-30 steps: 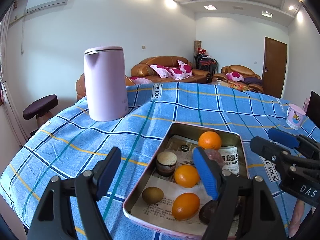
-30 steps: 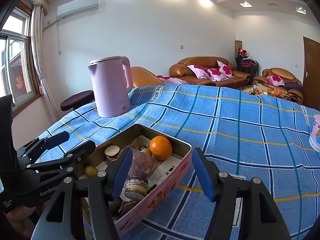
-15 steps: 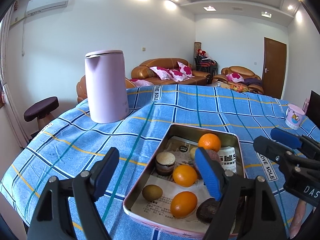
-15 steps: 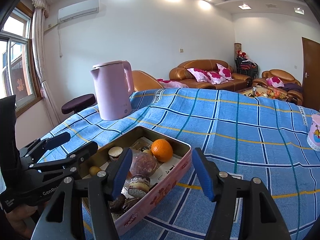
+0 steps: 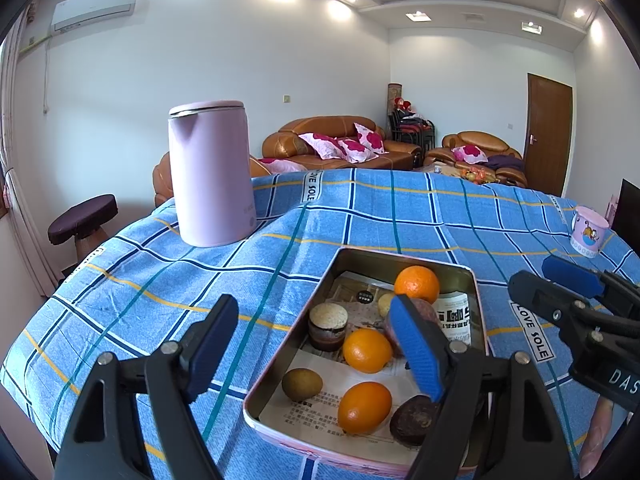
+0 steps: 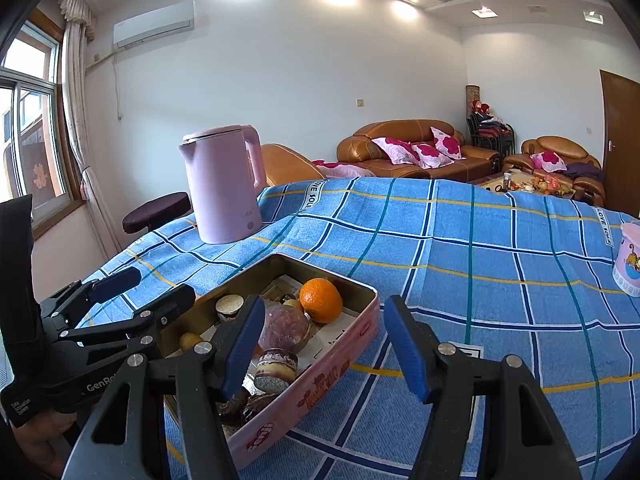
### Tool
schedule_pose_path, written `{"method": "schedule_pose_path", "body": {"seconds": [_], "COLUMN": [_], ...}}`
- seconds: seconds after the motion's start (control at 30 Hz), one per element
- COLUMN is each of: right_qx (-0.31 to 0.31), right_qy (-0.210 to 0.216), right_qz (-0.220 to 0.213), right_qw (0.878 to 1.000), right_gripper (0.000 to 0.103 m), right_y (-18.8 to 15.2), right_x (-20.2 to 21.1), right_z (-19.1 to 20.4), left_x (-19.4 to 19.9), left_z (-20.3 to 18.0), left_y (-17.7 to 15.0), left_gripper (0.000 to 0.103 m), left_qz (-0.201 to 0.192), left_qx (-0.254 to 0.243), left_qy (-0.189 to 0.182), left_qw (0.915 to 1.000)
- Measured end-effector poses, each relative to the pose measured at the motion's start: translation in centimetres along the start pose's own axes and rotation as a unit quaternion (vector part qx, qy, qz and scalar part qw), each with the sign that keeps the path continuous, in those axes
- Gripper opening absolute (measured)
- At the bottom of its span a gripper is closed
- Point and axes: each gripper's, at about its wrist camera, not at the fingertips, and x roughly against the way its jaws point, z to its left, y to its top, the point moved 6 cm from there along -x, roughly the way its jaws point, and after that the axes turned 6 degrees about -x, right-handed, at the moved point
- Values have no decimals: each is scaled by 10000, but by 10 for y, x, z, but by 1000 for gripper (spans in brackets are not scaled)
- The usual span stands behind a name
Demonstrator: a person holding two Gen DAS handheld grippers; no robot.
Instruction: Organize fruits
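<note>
Left wrist view: my left hand-held gripper (image 5: 316,346) is spread wide, holding nothing, hovering over the near left edge of the tin tray (image 5: 404,258) on the blue checked worktop (image 5: 360,216). In the tray I count three oranges: far one (image 5: 417,283), middle one (image 5: 367,350), near one (image 5: 364,407). One kiwi (image 5: 302,384) lies at the near left, one dark round fruit (image 5: 414,420) at the near right, one small layered cake (image 5: 328,326) at the left wall. A purplish round item is mostly hidden behind my finger. One pink kettle (image 5: 210,174) stands well beyond the tray, one pink cup (image 5: 588,232) far right.

Right wrist view: my right hand-held gripper (image 6: 324,346) is also spread, empty, over the tray's (image 6: 320,372) right corner. Here I see one orange (image 6: 321,300), one purplish round fruit (image 6: 285,328), two layered cakes (image 6: 277,365) (image 6: 229,307). The left hand-held gripper (image 6: 132,298) sits spread beside the tray's left side.
</note>
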Motion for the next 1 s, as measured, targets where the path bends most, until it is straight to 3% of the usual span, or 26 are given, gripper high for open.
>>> {"method": "schedule_pose_path", "body": {"seconds": [0.2, 0.33, 0.43, 1.0], "right_qx": [-24, -46, -74, -200], "right_qy": [-1, -31, -52, -143], "right_qz": [-29, -50, -67, -200], "right_qw": [10000, 10000, 9999, 9995], "right_gripper": [64, 64, 64, 64], "right_y": [0, 0, 0, 4], "right_x": [2, 3, 5, 15], "right_z": [-2, -4, -7, -22], "left_x": [0, 2, 7, 17], "left_z": [-1, -2, 0, -12], "left_y": [1, 2, 5, 12], "left_gripper": [81, 95, 98, 103], "left_qz": [25, -21, -116, -333], "left_qx": [-13, -2, 15, -59], "left_qy": [-7, 36, 54, -101], "left_qw": [10000, 10000, 9999, 9994]}}
